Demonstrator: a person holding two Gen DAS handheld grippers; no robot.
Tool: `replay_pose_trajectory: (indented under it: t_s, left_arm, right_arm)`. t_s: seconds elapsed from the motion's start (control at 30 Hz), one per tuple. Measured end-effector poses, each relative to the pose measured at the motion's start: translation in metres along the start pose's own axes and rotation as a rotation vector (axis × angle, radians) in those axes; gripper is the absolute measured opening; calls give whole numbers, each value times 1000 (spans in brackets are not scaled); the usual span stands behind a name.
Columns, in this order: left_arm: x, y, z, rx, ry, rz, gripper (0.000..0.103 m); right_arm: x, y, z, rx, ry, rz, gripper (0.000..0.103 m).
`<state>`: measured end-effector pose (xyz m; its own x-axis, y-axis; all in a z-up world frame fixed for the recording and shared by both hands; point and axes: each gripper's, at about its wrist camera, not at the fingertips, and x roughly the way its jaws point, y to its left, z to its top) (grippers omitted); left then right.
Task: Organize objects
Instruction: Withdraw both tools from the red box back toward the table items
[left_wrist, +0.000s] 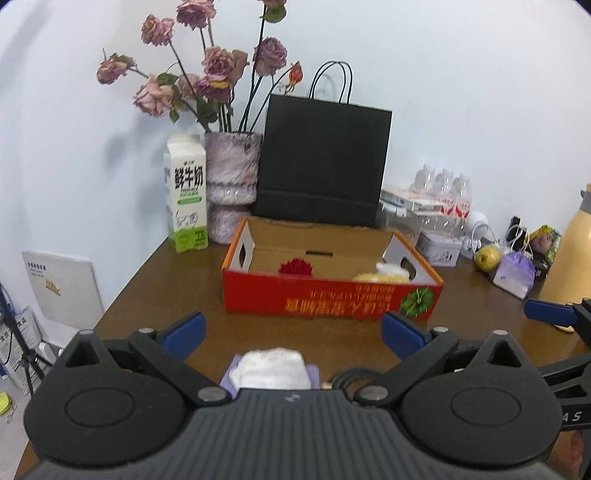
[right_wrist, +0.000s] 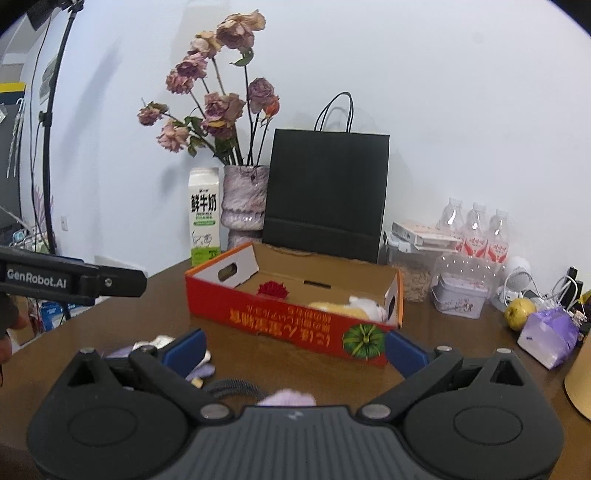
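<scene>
Over the brown desk (left_wrist: 155, 291), the left tool (left_wrist: 293, 334) hangs level, spread wide and empty, a white-and-purple packet (left_wrist: 271, 369) beneath it, the red box (left_wrist: 328, 295) ahead. From the right wrist, the right tool (right_wrist: 295, 350) gapes empty too, facing that box (right_wrist: 288, 314) before a white wall (right_wrist: 461, 110).

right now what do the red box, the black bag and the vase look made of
Red box: corrugated cardboard, printed glossy red outside, raw brown inside, with die-cut handle holes.
Black bag: matte paper, judging by its crisp fold line, with thin cord handles.
Vase: probably glazed ceramic or glass, mottled pinkish-grey with small highlights.
</scene>
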<state>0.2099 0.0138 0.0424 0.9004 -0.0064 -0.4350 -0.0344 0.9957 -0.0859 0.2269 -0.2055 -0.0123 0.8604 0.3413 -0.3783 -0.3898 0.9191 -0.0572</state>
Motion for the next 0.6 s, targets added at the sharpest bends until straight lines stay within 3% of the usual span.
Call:
replay_pose_trajectory:
  t_s: [0.6]
  left_arm:
    - [-42,21,-56,10,71,45,103]
  right_arm:
    - [-36,18,-67,-1,110,14,103]
